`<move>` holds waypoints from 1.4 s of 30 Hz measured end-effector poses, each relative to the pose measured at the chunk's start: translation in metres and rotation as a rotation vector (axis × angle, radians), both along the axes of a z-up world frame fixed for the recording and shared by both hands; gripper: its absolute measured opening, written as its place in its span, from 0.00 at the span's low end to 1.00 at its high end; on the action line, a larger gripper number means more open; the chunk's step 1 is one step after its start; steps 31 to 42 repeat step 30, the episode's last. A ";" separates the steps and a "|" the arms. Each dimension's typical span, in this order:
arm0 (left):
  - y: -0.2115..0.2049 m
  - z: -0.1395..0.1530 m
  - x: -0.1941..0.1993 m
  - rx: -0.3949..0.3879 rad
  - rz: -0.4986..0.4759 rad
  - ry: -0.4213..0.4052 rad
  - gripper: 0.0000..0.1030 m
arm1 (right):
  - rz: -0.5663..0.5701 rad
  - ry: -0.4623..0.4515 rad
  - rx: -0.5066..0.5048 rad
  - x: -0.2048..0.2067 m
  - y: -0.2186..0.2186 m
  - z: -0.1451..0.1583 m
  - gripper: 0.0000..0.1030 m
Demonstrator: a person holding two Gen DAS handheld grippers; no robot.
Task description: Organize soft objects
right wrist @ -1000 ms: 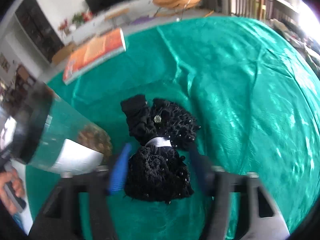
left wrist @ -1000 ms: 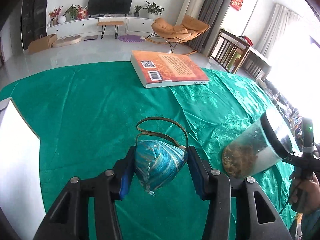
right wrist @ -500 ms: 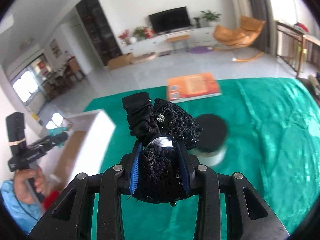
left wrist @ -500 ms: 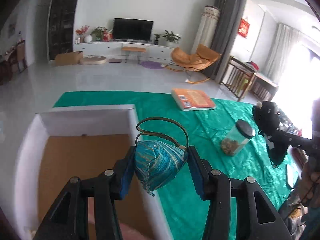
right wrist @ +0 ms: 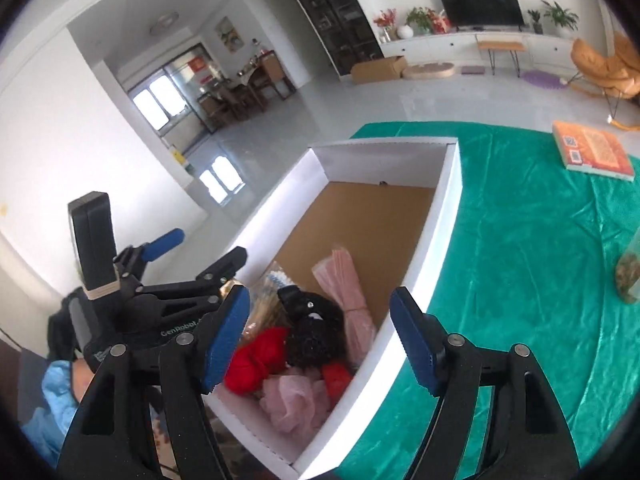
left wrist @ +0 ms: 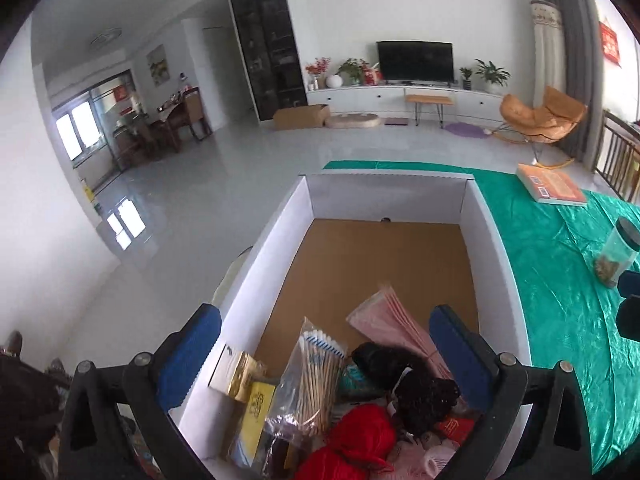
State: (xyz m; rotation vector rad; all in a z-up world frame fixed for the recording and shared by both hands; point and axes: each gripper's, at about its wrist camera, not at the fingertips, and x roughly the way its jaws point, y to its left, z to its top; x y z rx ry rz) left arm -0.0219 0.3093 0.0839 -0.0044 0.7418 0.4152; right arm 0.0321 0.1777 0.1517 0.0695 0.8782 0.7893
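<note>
Over white box (left wrist: 492, 240) rim, both grippers spread

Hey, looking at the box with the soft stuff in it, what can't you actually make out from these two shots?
- Teal pouch: left wrist view shows a sliver, under the black lace bundle; right wrist view hides it.
- Box near corner: both views, covered by open left gripper and right gripper.
- Jar: contents too small; right wrist view crops it.
- Book cover text: too small.
</note>
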 end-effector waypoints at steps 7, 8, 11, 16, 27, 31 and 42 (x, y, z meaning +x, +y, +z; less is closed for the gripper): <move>-0.010 -0.024 -0.010 -0.025 0.079 0.082 1.00 | -0.003 -0.073 -0.198 -0.006 -0.003 -0.014 0.74; -0.009 -0.027 -0.012 -0.027 0.099 0.093 1.00 | 0.002 -0.078 -0.218 -0.008 -0.001 -0.017 0.74; -0.002 -0.031 -0.019 -0.011 0.129 0.104 1.00 | 0.024 -0.097 -0.263 -0.017 0.004 -0.019 0.74; 0.000 -0.028 -0.021 0.004 0.151 0.097 1.00 | 0.045 -0.122 -0.311 -0.020 0.012 -0.025 0.74; 0.000 -0.019 -0.027 -0.003 0.137 0.075 1.00 | 0.060 -0.130 -0.333 -0.022 0.019 -0.030 0.73; 0.002 -0.020 -0.032 -0.024 0.136 0.064 1.00 | 0.060 -0.121 -0.329 -0.024 0.019 -0.033 0.73; 0.002 -0.020 -0.032 -0.024 0.136 0.064 1.00 | 0.060 -0.121 -0.329 -0.024 0.019 -0.033 0.73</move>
